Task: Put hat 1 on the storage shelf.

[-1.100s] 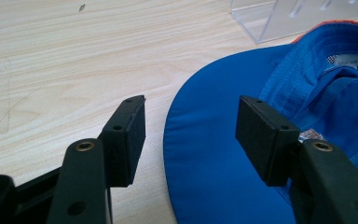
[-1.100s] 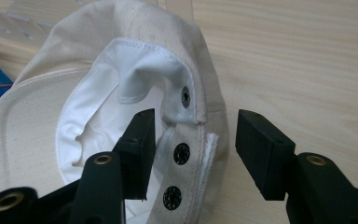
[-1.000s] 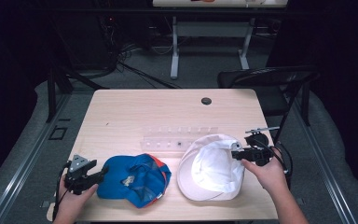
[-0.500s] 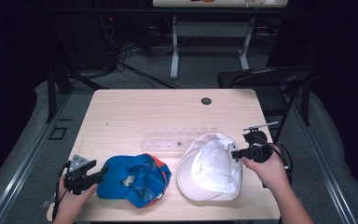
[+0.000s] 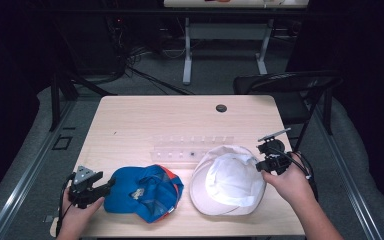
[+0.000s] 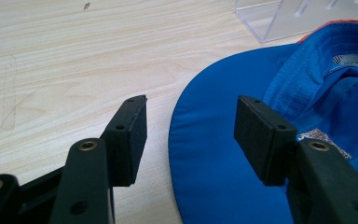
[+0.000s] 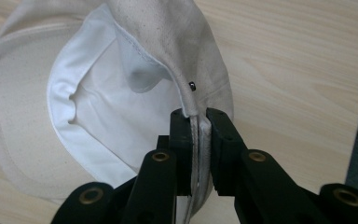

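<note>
Right claw (image 7: 196,114) has just clamped the white hat's (image 7: 98,107) rim; left claw (image 6: 191,133) gapes.

Colours only:
- White hat (image 5: 228,180): off-white/cream outer cloth with fine dark speckles, brighter white lining inside, one small dark metal eyelet near the rim. Sits toward the table's front right corner.
- Blue cap (image 5: 145,191): bright blue brim and crown, orange trim along the edge, pale mesh patch and a whitish label inside. Toward the front left corner.
- Table (image 5: 145,120): light wood grain, pale beige, one black round grommet near the far edge.
- Clear rack (image 5: 190,149): transparent plastic, mid-table.
- Right gripper (image 7: 197,116) and left gripper (image 6: 189,135): matte black jaws, brass-coloured screw bushings.
- Floor: grey.
</note>
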A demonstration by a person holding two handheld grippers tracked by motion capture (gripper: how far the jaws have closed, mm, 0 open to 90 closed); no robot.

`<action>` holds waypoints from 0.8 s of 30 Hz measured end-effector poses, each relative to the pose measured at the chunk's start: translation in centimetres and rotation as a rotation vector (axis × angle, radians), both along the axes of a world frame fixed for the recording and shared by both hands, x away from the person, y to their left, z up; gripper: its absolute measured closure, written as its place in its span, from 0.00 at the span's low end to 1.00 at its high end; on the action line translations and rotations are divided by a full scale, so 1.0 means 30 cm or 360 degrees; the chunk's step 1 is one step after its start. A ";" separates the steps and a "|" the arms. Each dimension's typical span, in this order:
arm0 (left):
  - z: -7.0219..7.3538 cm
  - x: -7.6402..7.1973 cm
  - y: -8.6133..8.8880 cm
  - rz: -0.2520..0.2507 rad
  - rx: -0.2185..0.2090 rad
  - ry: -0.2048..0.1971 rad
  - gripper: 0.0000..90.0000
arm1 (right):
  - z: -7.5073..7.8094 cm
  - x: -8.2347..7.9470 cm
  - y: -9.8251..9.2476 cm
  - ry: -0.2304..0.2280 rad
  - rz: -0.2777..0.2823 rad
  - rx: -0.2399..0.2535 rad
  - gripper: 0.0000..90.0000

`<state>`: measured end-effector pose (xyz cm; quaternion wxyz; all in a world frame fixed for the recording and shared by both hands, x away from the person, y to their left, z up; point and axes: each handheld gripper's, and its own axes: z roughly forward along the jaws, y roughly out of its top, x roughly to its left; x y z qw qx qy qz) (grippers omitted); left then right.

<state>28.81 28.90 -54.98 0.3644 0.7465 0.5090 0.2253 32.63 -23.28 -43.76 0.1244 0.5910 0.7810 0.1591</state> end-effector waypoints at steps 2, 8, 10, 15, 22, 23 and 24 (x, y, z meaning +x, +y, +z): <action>-0.001 0.000 0.000 0.0000 0.0000 0.0001 0.49 | 0.012 -0.005 0.009 0.0034 0.0002 -0.0071 0.90; -0.002 0.000 -0.002 -0.0002 0.0006 0.0002 0.50 | 0.053 -0.021 0.032 0.0139 -0.0005 -0.0210 0.90; -0.002 0.000 -0.003 -0.0002 0.0006 0.0002 0.50 | 0.059 -0.021 0.033 0.0172 -0.0029 -0.0195 0.91; -0.001 -0.001 -0.003 -0.0007 0.0011 0.0001 0.50 | 0.108 -0.010 0.021 0.0352 -0.0099 -0.0110 0.91; -0.002 -0.002 -0.003 -0.0003 0.0005 0.0003 0.50 | 0.164 0.024 0.010 0.0455 -0.0190 -0.0022 0.91; -0.002 -0.002 -0.003 -0.0003 0.0005 0.0003 0.50 | 0.173 0.029 0.007 0.0469 -0.0185 -0.0015 0.91; -0.002 -0.002 -0.003 -0.0003 0.0003 0.0005 0.50 | 0.181 0.033 0.006 0.0491 -0.0184 0.0001 0.91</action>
